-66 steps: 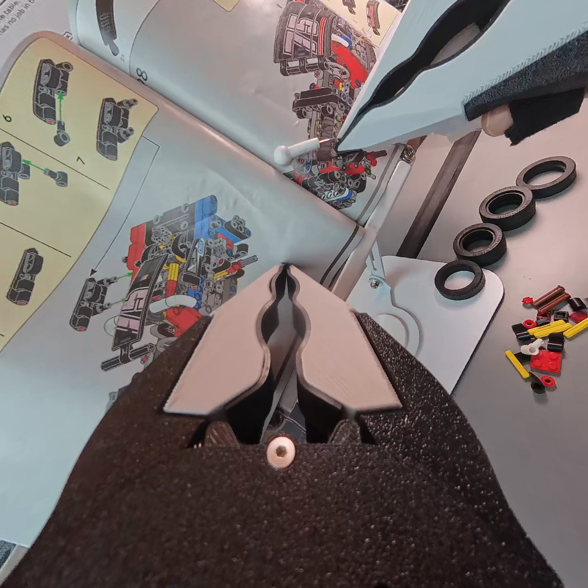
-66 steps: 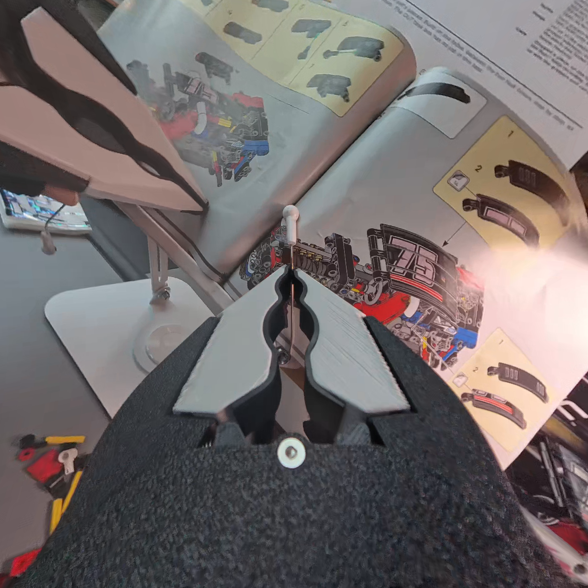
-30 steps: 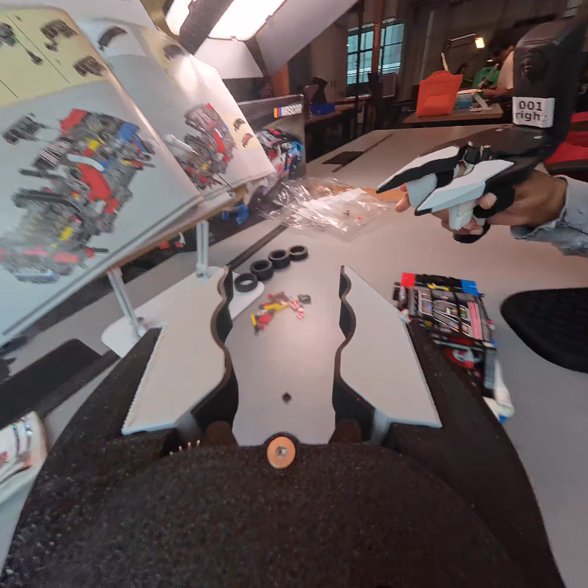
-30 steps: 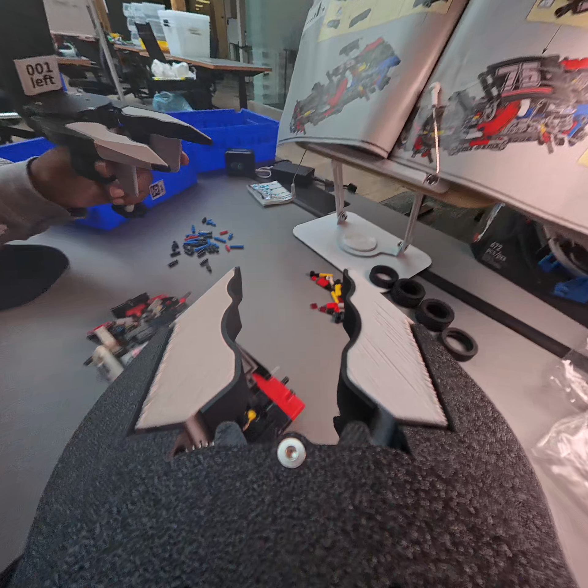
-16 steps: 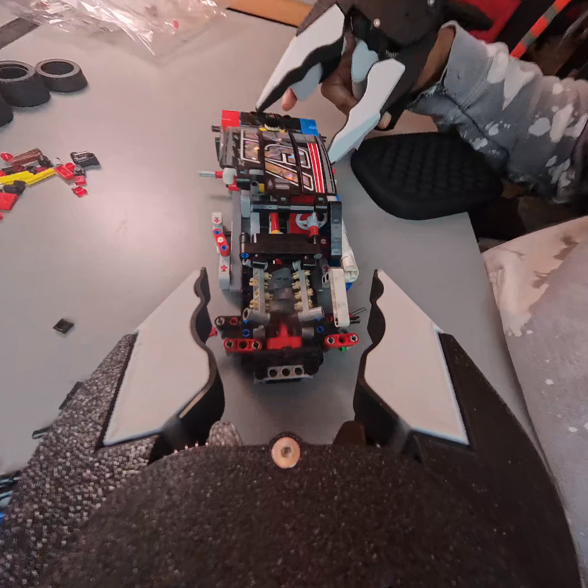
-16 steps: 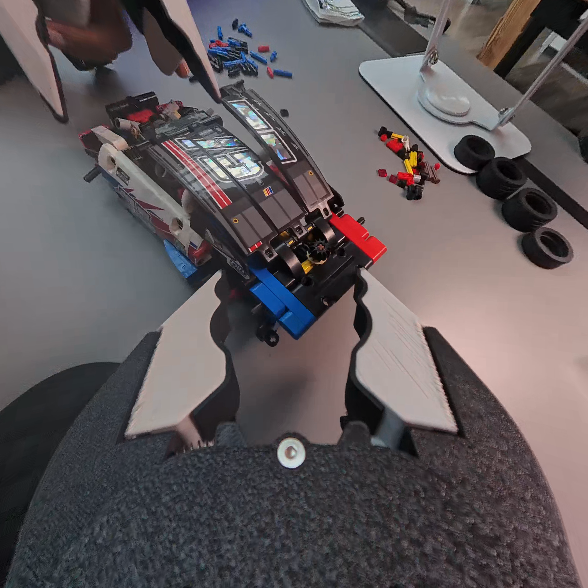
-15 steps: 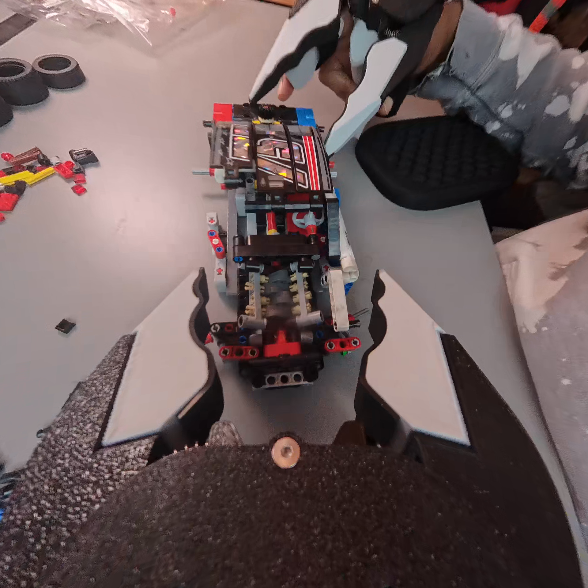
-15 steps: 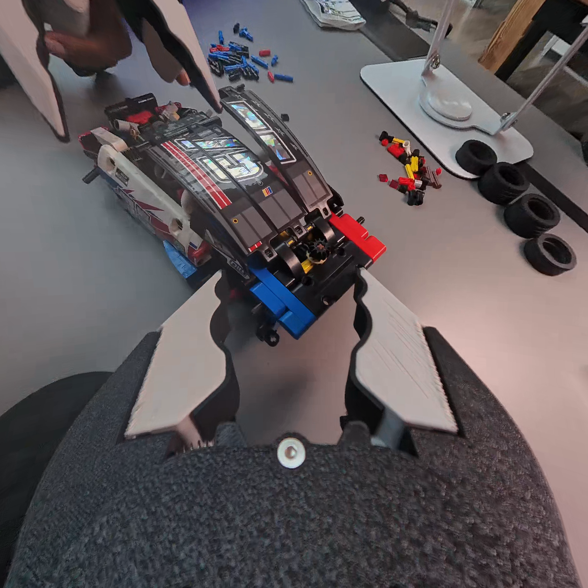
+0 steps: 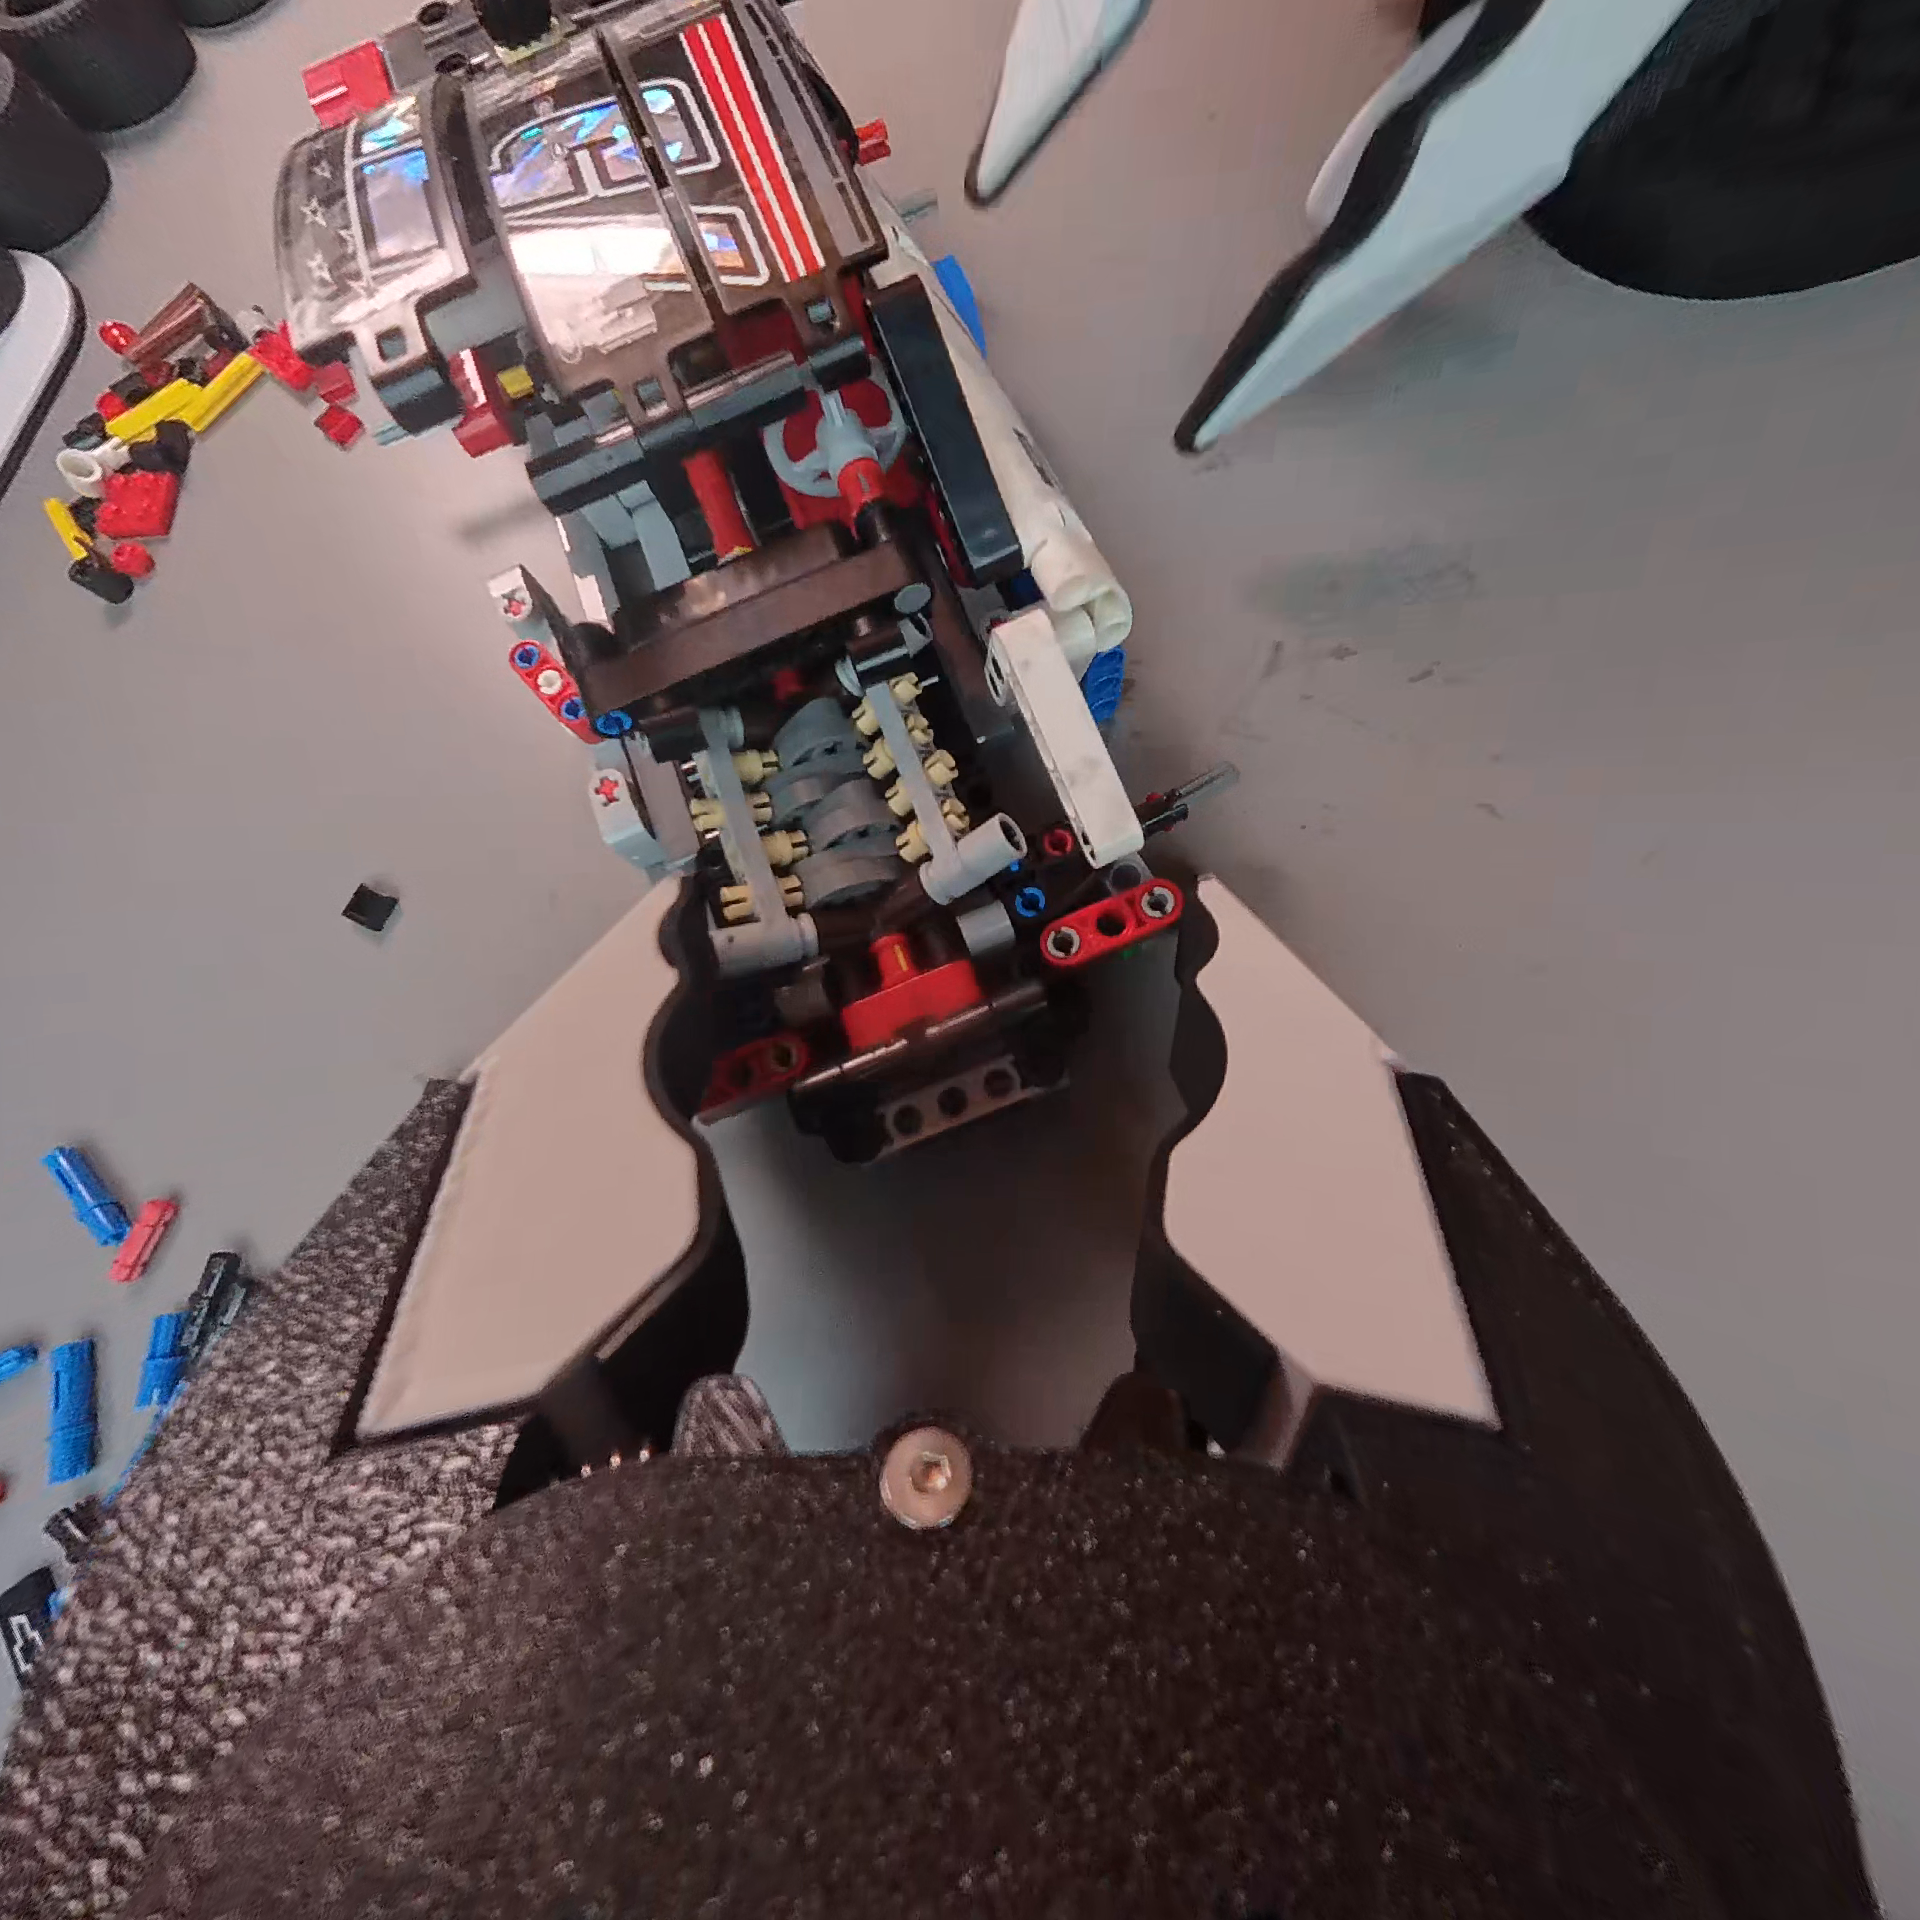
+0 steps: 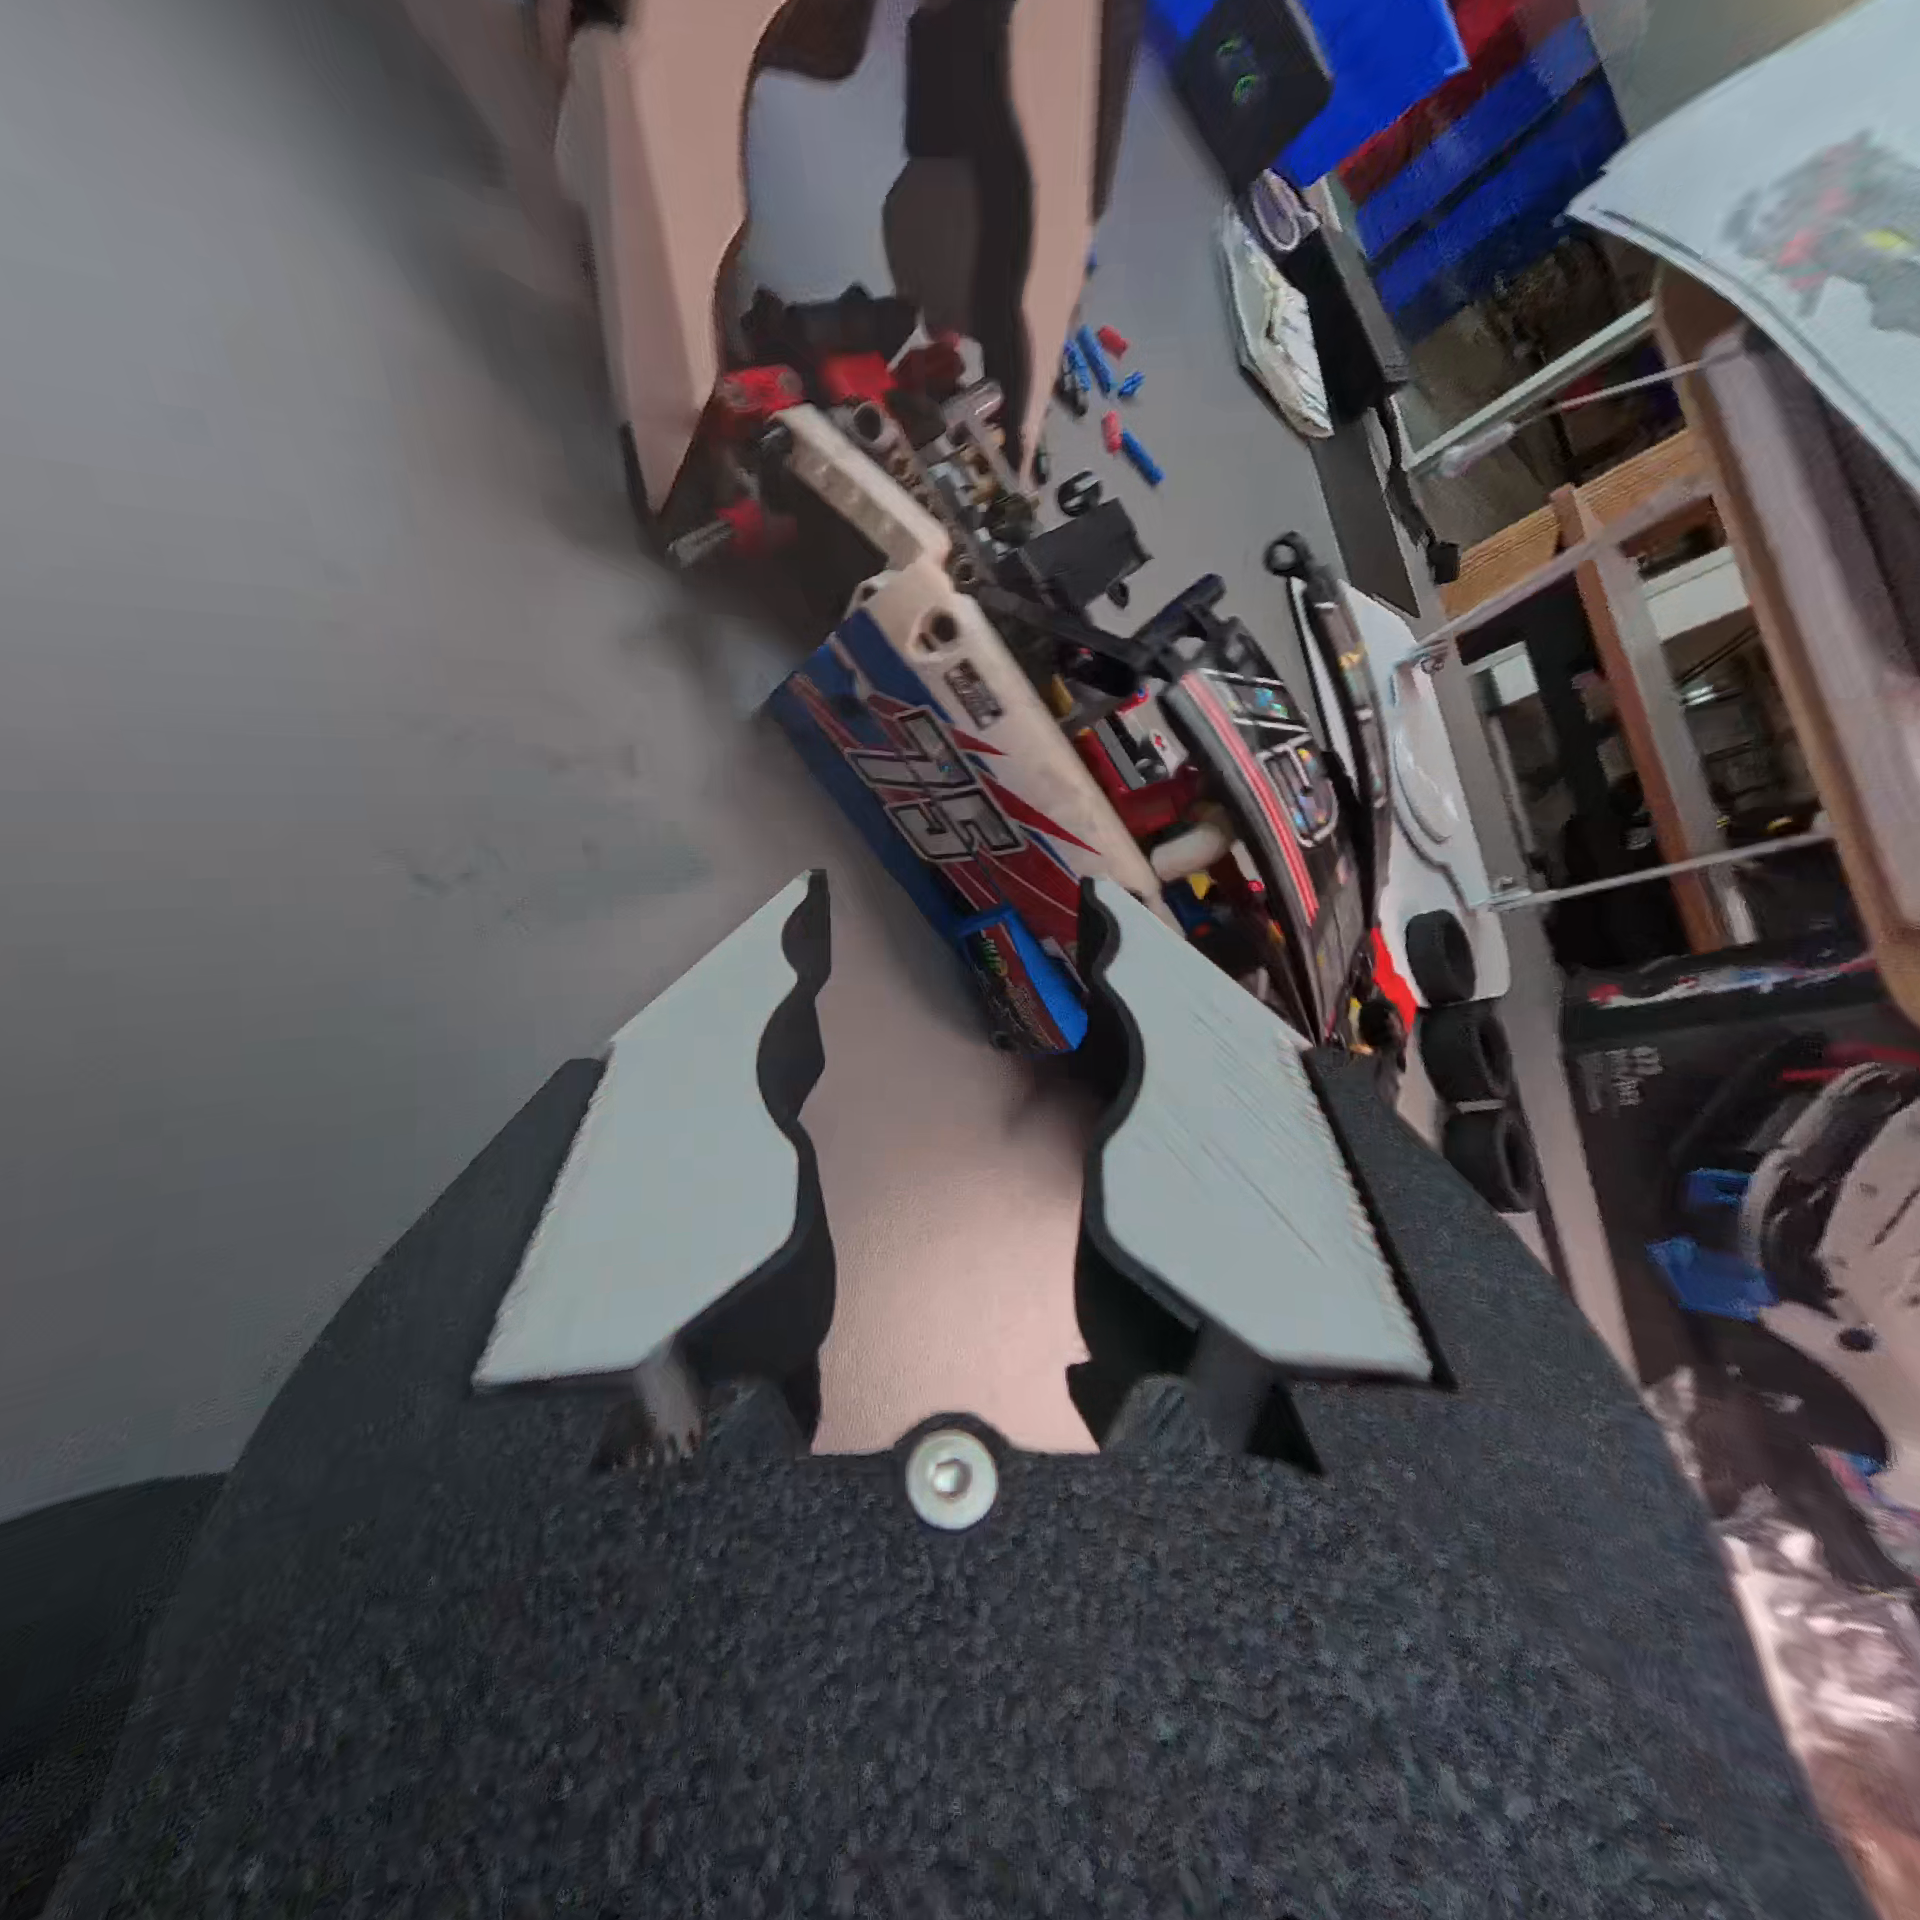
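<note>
A part-built brick race car [image 9: 790, 582] with a black roof, white and blue sides and an open engine bay lies on the grey table [image 9: 1558, 935]. My left gripper [image 9: 935, 925] is open, and the car's near end with its red beams sits between the fingers. It is not clear whether they touch it. In the right wrist view the car [image 10: 935, 821] lies on a slant, with the left gripper [image 10: 831, 488] astride its far end. My right gripper [image 10: 951, 894] is open, jaws partly narrowed, at the blue side panel's corner. It also shows beside the car in the left wrist view [image 9: 1081, 317].
Black tyres [image 9: 62, 135] and a heap of small red and yellow parts [image 9: 156, 436] lie left of the car. Blue pins [image 9: 83, 1195] and a small black piece [image 9: 369, 906] lie nearer. A booklet [image 10: 1818, 208] stands on a white-based stand [image 10: 1434, 769], with blue bins [image 10: 1455, 125] behind.
Both grippers left the booklet, opened and came down to the car. Since half a second ago the left moved in over the car's end; the right swung to the car's side and narrowed.
</note>
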### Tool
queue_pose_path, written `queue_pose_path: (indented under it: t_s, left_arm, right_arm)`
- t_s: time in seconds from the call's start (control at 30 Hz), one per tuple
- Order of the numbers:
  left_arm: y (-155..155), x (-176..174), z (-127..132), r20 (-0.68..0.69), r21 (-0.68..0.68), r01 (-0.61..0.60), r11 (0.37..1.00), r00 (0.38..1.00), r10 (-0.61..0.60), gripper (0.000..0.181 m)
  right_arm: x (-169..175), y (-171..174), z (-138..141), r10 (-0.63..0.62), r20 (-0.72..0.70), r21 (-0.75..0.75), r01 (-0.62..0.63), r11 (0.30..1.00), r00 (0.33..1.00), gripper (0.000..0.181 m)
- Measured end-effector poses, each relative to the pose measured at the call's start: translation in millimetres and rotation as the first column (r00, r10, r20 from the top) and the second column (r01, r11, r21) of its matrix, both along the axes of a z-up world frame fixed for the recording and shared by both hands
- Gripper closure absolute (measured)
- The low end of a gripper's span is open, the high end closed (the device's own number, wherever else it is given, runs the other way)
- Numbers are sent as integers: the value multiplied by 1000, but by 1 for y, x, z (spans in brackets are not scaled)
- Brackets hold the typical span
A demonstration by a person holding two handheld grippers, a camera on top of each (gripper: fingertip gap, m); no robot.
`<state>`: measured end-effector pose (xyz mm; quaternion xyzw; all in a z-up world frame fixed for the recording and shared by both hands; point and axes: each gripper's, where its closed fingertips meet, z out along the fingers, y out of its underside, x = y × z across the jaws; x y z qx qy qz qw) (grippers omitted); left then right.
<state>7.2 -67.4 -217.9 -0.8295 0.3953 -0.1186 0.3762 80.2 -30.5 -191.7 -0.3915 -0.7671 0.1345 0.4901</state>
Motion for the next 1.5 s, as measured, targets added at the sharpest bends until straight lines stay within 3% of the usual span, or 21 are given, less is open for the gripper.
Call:
queue_pose_path:
  t_s: [0.03, 0.23, 0.3, 0.47, 0.57, 0.67, 0.87, 1.03, 1.07, 1.1, 1.13, 1.17, 1.2, 1.23, 1.33, 1.43, 1.5]
  left_arm:
    - [0, 0, 0, 4, -8, 0, 1000, 1000, 0, 92]
    - [-3, -3, 9, 151, -100, 11, 995, 988, 5, 104]
    - [-2, -5, 9, 161, -112, 8, 994, 987, 10, 104]
    - [-3, -11, 14, 247, -163, -4, 987, 968, 44, 109]
    - [-6, -12, 18, 256, -142, 9, 990, 966, 28, 102]
    - [-14, -8, 35, 250, -24, 52, 998, 967, -44, 81]
    - [-29, -6, 19, -19, 94, 144, 985, 990, -143, 70]
    - [-26, 4, 14, -157, 178, 195, 965, 973, -167, 80]
    - [-26, 6, 14, -164, 191, 207, 960, 971, -176, 83]
    - [-26, 7, 15, -165, 206, 206, 957, 971, -173, 100]
    - [-24, 6, 15, -179, 219, 209, 953, 969, -171, 102]
    - [-25, 6, 13, -184, 209, 218, 953, 966, -181, 102]
    - [-25, 5, 12, -160, 185, 200, 962, 972, -172, 103]
    - [-25, 5, 15, -106, 163, 180, 970, 981, -164, 103]
    - [-27, 5, 28, 56, 116, 142, 983, 987, -149, 104]
    - [-30, 2, 33, 176, 58, 151, 987, 972, -159, 104]
    - [-33, 3, 40, 260, 29, 181, 983, 948, -182, 104]
  right_arm:
    - [-4, 1, -7, 2, 25, 92, -5, 996, 1000, 133]
    - [-31, 8, 2, 72, 10, 426, -69, 902, 997, 119]
    - [-35, 4, -3, 112, 63, 448, -128, 885, 992, 131]
    - [-40, 3, -4, 178, 86, 415, -197, 888, 980, 136]
    - [-39, -7, 6, 246, 146, 197, -272, 942, 958, 152]
    - [-35, -16, 10, 296, 250, -21, -300, 954, 922, 160]
    - [-28, -26, 23, 393, 347, -348, -272, 897, 852, 166]
    - [-28, -31, 55, 467, 369, -587, -187, 788, 804, 168]
    - [-34, -30, 66, 462, 331, -615, -183, 767, 823, 169]
    - [-41, -30, 81, 459, 273, -656, -185, 732, 846, 170]
    - [-46, -30, 94, 454, 237, -673, -192, 714, 859, 171]
    - [-46, -25, 97, 439, 246, -628, -202, 751, 864, 172]
    - [-46, -19, 96, 409, 271, -545, -212, 811, 871, 158]
    - [-43, -17, 97, 394, 269, -480, -232, 846, 879, 156]
    - [-31, -27, 97, 366, 206, -348, -282, 894, 907, 141]
    - [-16, -24, 71, 309, 243, -154, -279, 948, 919, 128]
    - [-14, -24, 58, 288, 264, -114, -267, 957, 920, 123]
